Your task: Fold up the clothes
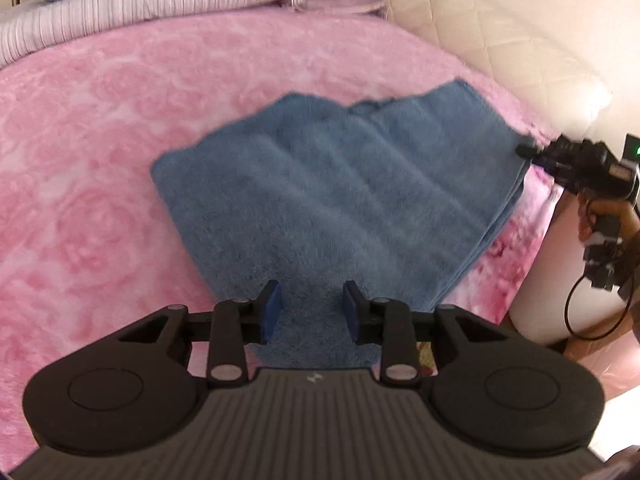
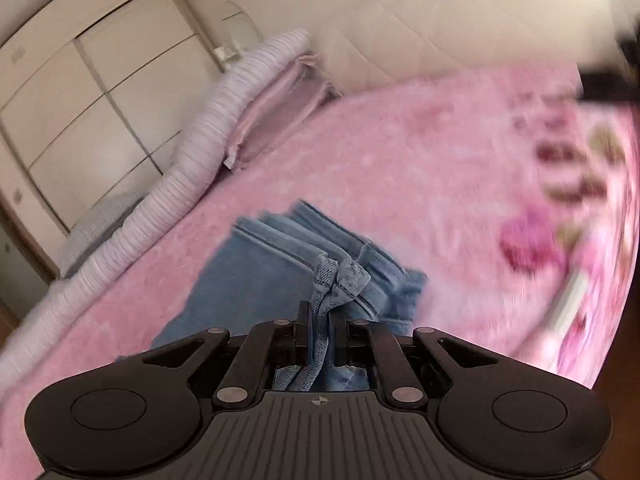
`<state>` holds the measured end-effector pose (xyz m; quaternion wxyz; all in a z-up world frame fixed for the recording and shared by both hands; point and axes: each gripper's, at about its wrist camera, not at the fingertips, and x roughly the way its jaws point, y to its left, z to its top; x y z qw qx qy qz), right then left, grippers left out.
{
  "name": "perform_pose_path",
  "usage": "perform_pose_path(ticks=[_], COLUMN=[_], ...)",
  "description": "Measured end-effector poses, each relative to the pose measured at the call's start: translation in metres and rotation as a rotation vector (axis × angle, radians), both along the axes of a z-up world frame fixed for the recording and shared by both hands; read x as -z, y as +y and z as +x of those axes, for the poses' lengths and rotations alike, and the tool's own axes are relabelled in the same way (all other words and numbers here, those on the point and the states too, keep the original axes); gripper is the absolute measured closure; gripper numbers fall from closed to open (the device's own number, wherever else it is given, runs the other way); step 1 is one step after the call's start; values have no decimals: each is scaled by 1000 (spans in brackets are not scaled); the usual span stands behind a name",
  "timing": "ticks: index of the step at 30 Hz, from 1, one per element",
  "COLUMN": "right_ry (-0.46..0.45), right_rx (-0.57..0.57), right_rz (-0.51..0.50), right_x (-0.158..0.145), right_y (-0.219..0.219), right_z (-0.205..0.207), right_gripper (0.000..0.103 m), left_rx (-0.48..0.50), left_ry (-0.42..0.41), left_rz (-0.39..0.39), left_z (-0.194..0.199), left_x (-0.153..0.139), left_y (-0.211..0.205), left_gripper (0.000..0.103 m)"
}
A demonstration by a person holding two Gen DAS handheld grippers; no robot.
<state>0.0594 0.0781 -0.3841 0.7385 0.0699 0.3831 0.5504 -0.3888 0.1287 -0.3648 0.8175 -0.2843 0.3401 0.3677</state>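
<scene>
On the pink blanket (image 1: 80,160), right fingers (image 2: 306,332) pinch jeans (image 2: 248,280); left fingers (image 1: 272,308) gape.

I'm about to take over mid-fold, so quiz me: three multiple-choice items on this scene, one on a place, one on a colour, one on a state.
1. Where does the blue garment lie?
A. on the pink blanket
B. on the floor
C. inside a drawer

2. What colour are the pads on the left gripper?
A. red
B. blue
C. white

3. How does the right gripper stand?
A. open, away from the fabric
B. out of view
C. shut on the garment's edge

Answers: 1 A, pink blanket shows around the garment on every visible side. 2 B, both pads are blue. 3 C, denim is pinched between the nearly closed fingers.
</scene>
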Motion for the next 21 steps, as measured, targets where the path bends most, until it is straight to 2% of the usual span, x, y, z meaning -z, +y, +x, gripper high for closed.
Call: perform_pose_path(ticks=[3,6,9,11,14,16,18,21], right_ry=[8,0,-40,3,113,146,102,-50], right_rx=[-1,0,66,81,67,72,99,114], right_rz=[32,98,110,72,37,13,-7,-23], right_x=[5,-11,-21,-11,-1,-4,-15,-31], right_y=[-8,-17,-25,-22,-19,-20,-24,-30], right_z=[1,3,12,19,37,44,41,23], right_gripper=[97,97,97,97,96,89,83,80], left_rx=[-17,-19,-6,-1,5,1,-2,-7], left_ry=[-9,4,-4,16,29,38,43,73], left_rz=[-13,-18,-23,-22,-18,-12,2,12], left_z=[-4,-8,-6,0,4,3,1,1], left_x=[2,2,5,8,8,4,-1,-2], left_y=[1,2,3,5,6,4,-1,-7], left_gripper=[76,76,77,77,77,77,77,77])
